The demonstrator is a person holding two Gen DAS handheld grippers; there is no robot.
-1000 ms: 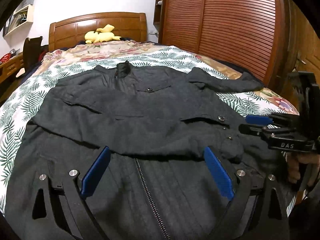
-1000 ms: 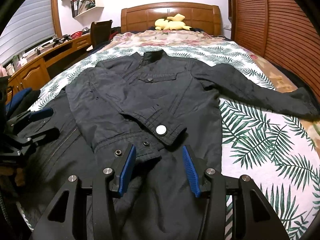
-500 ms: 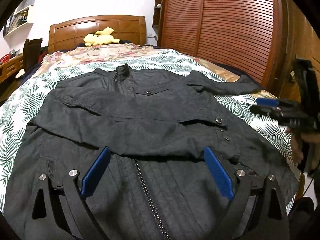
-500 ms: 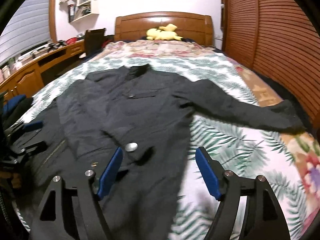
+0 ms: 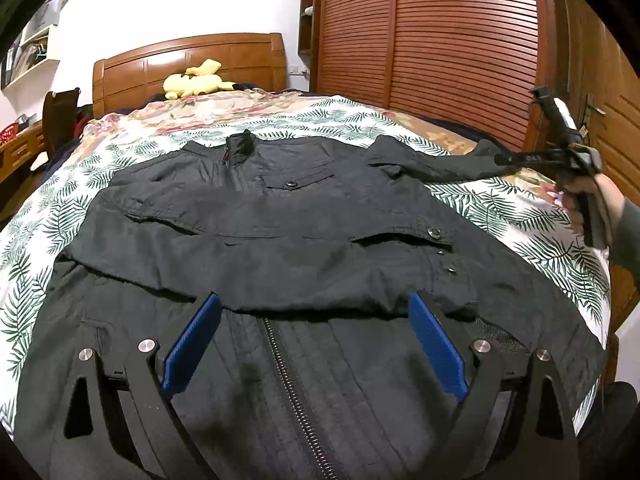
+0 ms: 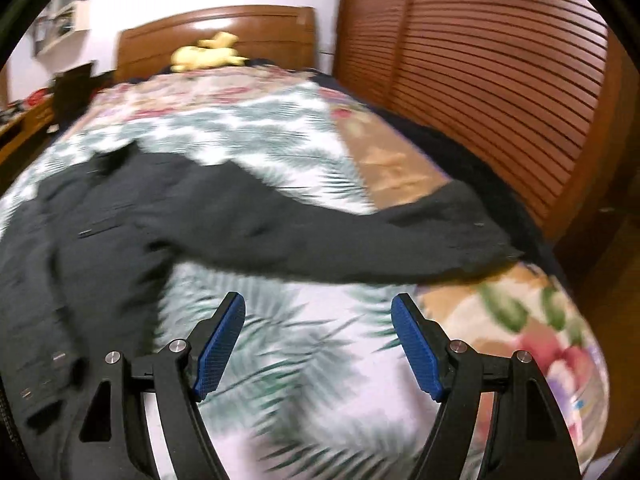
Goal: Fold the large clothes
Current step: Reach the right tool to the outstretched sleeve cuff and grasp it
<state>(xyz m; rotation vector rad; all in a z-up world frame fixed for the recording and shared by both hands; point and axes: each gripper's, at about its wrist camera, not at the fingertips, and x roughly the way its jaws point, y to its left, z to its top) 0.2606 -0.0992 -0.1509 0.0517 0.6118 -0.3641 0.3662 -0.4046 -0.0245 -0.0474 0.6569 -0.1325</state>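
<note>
Both sets of jaws stand apart with nothing between the blue pads. On the right gripper (image 6: 318, 344) they gape wide over bare leaf-print bedspread (image 6: 288, 360); a second ago they were much narrower and poised around the snap-buttoned cuff folded across the jacket's front. So that cuff has been let go, and the gripper has swung away toward the wardrobe side of the bed, the view smearing as it goes. From the left wrist view, the right gripper now shows at the far edge, held in a person's hand (image 5: 588, 204), up by the end of the other sleeve.

The left gripper (image 5: 314, 344) hovers open over the zipper (image 5: 288, 372) at the lower front of the jacket, where it was before, gripping nothing.

Out from there, the black jacket (image 5: 280, 248) lies face up and spread over the bed, collar toward the wooden headboard (image 5: 192, 64). One sleeve (image 5: 256, 264) already lies folded across the chest, its cuff resting near the wardrobe-side hem. The outstretched sleeve (image 6: 360, 240) still runs flat toward the slatted wardrobe doors (image 6: 500, 80), its cuff at the bed's edge.

I'd say the first sleeve fold is done and the right hand is heading for that second cuff, to bring it across likewise. A yellow plush toy (image 5: 196, 80) sits by the headboard, well clear.
</note>
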